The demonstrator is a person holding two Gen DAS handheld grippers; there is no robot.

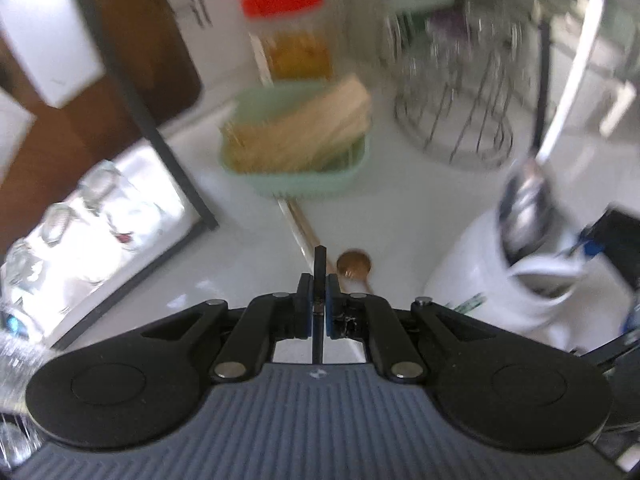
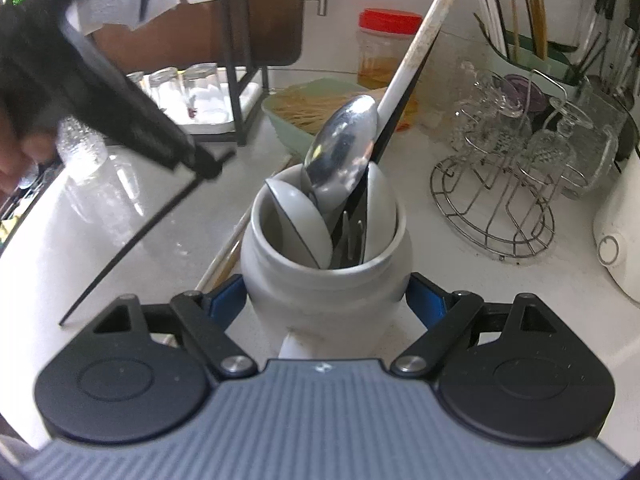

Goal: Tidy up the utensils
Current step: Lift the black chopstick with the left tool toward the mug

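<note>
My left gripper (image 1: 319, 292) is shut on a thin black chopstick (image 1: 319, 264), seen end-on between the blue pads. In the right wrist view the left gripper (image 2: 204, 162) is at upper left, and the chopstick (image 2: 132, 240) slants down from it toward the counter. My right gripper (image 2: 326, 292) is shut on a white ceramic jar (image 2: 320, 292), one blue pad (image 2: 226, 300) on each side. The jar (image 1: 516, 280) holds a metal spoon (image 2: 340, 148), white ceramic spoons (image 2: 300, 220) and a white-handled utensil (image 2: 424, 32). A wooden spoon (image 1: 354, 266) and light chopsticks (image 1: 298, 226) lie on the counter.
A green basket (image 1: 304, 184) of bamboo sticks stands behind the jar. A red-lidded jar (image 2: 388, 48) is at the back. A wire rack (image 2: 496, 200) of glasses stands to the right, with a white appliance (image 2: 620, 232) at the edge. Upturned glasses (image 2: 192, 88) and a plastic bottle (image 2: 84, 152) are left.
</note>
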